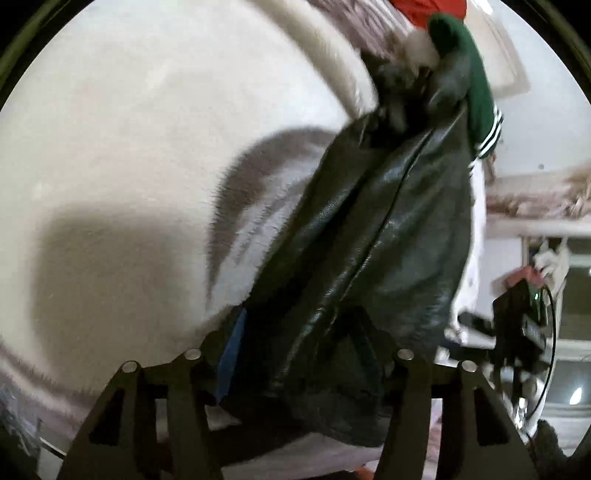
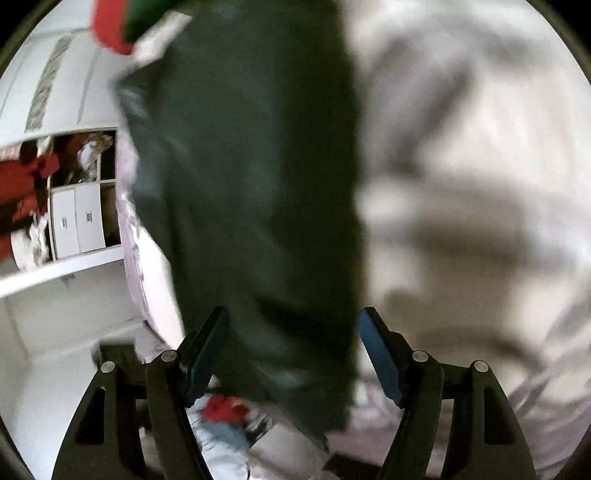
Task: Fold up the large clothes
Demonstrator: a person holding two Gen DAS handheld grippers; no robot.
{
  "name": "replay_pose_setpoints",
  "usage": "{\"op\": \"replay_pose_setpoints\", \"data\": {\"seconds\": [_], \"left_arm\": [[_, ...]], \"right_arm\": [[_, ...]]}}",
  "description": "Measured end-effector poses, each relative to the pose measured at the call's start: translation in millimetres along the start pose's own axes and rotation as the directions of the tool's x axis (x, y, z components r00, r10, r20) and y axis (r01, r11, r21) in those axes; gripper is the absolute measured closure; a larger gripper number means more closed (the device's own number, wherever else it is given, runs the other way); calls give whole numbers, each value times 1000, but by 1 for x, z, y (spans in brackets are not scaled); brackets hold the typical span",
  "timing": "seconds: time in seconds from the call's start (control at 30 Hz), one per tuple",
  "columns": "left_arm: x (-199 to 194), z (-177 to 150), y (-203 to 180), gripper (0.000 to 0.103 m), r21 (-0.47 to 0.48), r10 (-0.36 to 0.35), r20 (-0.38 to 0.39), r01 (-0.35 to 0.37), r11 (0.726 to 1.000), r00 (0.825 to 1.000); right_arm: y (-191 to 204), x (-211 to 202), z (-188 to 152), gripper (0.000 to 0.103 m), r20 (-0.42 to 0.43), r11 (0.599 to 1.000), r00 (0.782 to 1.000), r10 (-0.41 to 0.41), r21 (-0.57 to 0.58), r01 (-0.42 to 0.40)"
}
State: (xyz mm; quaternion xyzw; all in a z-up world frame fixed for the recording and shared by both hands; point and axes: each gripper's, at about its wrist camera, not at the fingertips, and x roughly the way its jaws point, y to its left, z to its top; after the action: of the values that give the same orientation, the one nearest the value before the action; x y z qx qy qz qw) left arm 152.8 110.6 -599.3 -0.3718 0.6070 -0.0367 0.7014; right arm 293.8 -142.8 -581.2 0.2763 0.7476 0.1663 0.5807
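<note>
Bunched right up against the left tool (image 1: 295, 354), a dark leather jacket (image 1: 369, 221) fills the near field; its fingers sit on either side of the leather and appear clamped on it, with a strip of blue pad (image 1: 231, 354) showing at the fabric's edge. From that grip the jacket stretches away over a pale bed cover (image 1: 129, 147) toward a green sleeve with white stripes (image 1: 480, 96) and a bit of red cloth (image 1: 421, 11) at the top edge. Further right, the other tool is dimly visible as a dark shape with a cable, though too blurred to read. In the right wrist view a white cupboard with drawers (image 2: 77, 218) stands at the left, with red things beside it, then the jacket hangs or lies as a long dark band down the middle, and the bed cover spreads to the right. The right tool (image 2: 293, 354) has its fingers spread wide, the jacket's edge passing between them without being pinched. Judging from this, folding has scarcely begun: the garment is stretched and gathered lengthwise, no tidy fold shows, and laying it flat and doubling it over are yet to come. Motion blur smears the right view, so whether the jacket touches the bed there cannot be told, and its collar and far end are hidden.
</note>
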Motion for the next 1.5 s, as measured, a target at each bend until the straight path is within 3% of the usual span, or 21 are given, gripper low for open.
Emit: {"op": "replay_pose_setpoints", "data": {"seconds": [0.07, 0.1, 0.13, 0.17, 0.3, 0.4, 0.5, 0.57, 0.6, 0.67, 0.8, 0.83, 0.87, 0.93, 1.03, 1.07, 1.13, 1.23, 1.37, 1.43, 1.5], "left_arm": [[-1, 0, -5, 43, 26, 13, 29, -14, 1000, 999], [-5, -1, -9, 49, 44, 23, 62, -26, 999, 998], [-8, -3, -13, 74, 58, 32, 88, -37, 998, 996], [-12, -6, -16, 87, 59, 22, 97, -28, 998, 995], [-43, -29, -19, 94, 18, -61, 133, 59, 998, 989], [-65, -58, -12, 94, 9, -25, 113, 24, 1000, 993], [-68, -72, 15, 94, -38, 3, 61, -1, 999, 998], [-68, -76, 31, 85, -90, -16, 38, 19, 996, 999], [-70, -77, 34, 83, -106, -42, 30, 45, 993, 999], [-81, -78, 33, 76, -104, -26, 43, 31, 994, 999], [-102, -72, 17, 74, -78, 144, 125, -135, 988, 982], [-106, -70, 17, 59, -85, 186, 147, -175, 981, 972], [-113, -72, 24, 32, -94, 225, 162, -212, 973, 961], [-120, -70, 42, 13, -111, 292, 197, -275, 955, 936], [-115, -58, 69, 13, -103, 383, 213, -369, 924, 899], [-112, -53, 73, 13, -91, 409, 223, -399, 912, 885], [-101, -36, 81, 13, -66, 446, 239, -444, 893, 862], [-79, -13, 100, 13, -56, 461, 205, -460, 886, 864], [-68, -4, 112, 0, -33, 453, 195, -456, 890, 870], [-66, -2, 112, 0, -28, 465, 191, -468, 883, 865], [-67, -2, 115, 0, -32, 467, 197, -470, 882, 862]], "right_arm": [[-26, 27, -16, 28, -67, 993, 992, 111, 58, -107], [-32, 38, -19, 28, -81, 985, 984, 155, 89, -148], [-40, 50, -23, 28, -91, 972, 974, 207, 127, -195], [-44, 59, -24, 29, -88, 957, 962, 258, 158, -242], [-40, 68, -33, 74, 12, 964, 977, 214, 157, -214], [-31, 59, -57, 86, 11, 960, 974, 225, 169, -224], [-15, 56, -97, 87, -68, 981, 985, 158, 120, -149], [-5, 71, -115, 80, -170, 999, 985, 17, 39, -11], [-5, 72, -117, 73, -207, 1000, 978, -15, 23, 20], [-4, 73, -117, 72, -276, 996, 958, -85, -6, 86], [17, 14, -86, 62, -152, 986, 976, -158, -74, 149], [28, -1, -75, 61, -108, 982, 979, -173, -98, 162], [39, -10, -66, 59, -77, 977, 980, -186, -123, 175], [69, -18, -44, 59, -46, 966, 982, -181, -194, 169], [120, 7, -6, 69, -20, 927, 979, -203, -326, 185], [132, 18, 5, 79, -14, 924, 978, -208, -330, 192], [150, 50, 28, 85, -44, 914, 971, -236, -350, 206], [173, 116, 51, 89, -54, 825, 898, -436, -422, 375], [185, 146, 62, 89, -39, 766, 847, -530, -451, 458], [187, 142, 64, 89, -58, 760, 837, -544, -457, 462], [191, 126, 63, 89, -92, 781, 844, -529, -441, 441]]}}
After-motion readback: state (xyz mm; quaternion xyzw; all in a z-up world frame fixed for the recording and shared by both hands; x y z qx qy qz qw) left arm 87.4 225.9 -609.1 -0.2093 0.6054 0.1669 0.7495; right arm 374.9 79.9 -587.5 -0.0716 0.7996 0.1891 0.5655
